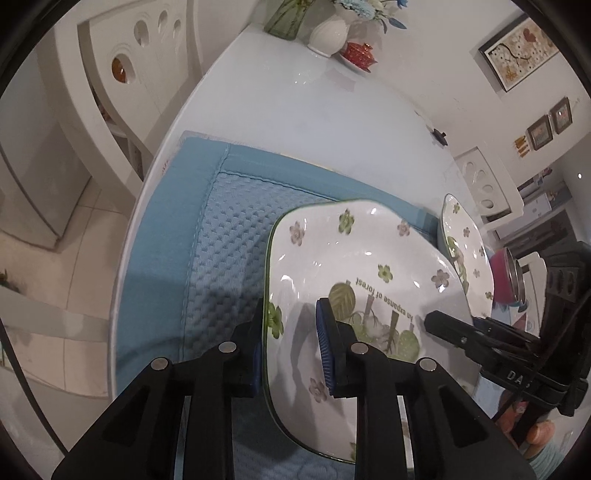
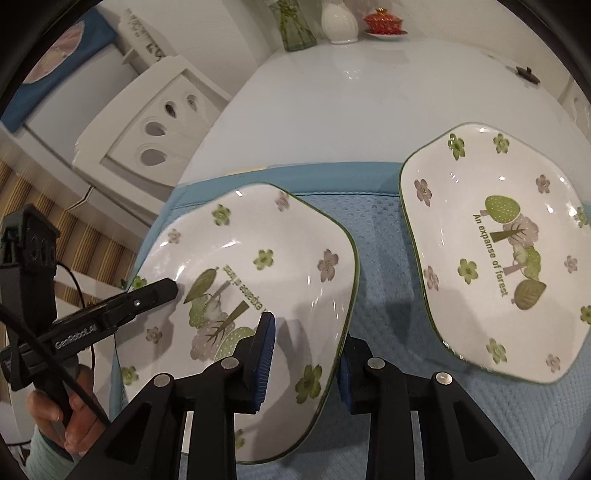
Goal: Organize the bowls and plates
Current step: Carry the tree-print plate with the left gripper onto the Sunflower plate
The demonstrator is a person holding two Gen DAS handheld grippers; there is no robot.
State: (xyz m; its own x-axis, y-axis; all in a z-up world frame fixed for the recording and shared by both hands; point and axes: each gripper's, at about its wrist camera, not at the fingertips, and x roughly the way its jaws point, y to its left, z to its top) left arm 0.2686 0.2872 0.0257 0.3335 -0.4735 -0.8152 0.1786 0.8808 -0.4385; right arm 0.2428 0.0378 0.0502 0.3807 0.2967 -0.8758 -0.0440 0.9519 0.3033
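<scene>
The glossy pale-blue worktop (image 2: 332, 110) carries a blue waffle-weave cloth mat (image 1: 229, 251), and both plates sit on that mat. The nearer white rounded-rectangular ceramic plate with green and mauve flowers and a forest print (image 2: 258, 266) fills the mat's left part in the right wrist view; a second plate of the same pattern (image 2: 491, 258) lies apart from it at about three o'clock, with bare mat between them.

Both grippers are on the nearer plate. The left gripper (image 1: 291, 354) has its jaws narrowed onto the plate's left rim, one blue pad under the edge and one on the inner face. The right gripper (image 2: 306, 362) has its jaws pinched the same way on the rim at the opposite side, at about five o'clock of the plate in its own view. A white vase (image 2: 338, 22), a green glass vase (image 2: 295, 26) and a red lidded cup (image 2: 384, 20) stand at the worktop's far end, at twelve o'clock.

My judgement: the plate is about to be lifted and set on its twin. The glaze is slick and each grip covers only a thin strip of rim, so uneven lifting could tilt the plate and let it slide out. Lowering it off-centre could chip the rims.
</scene>
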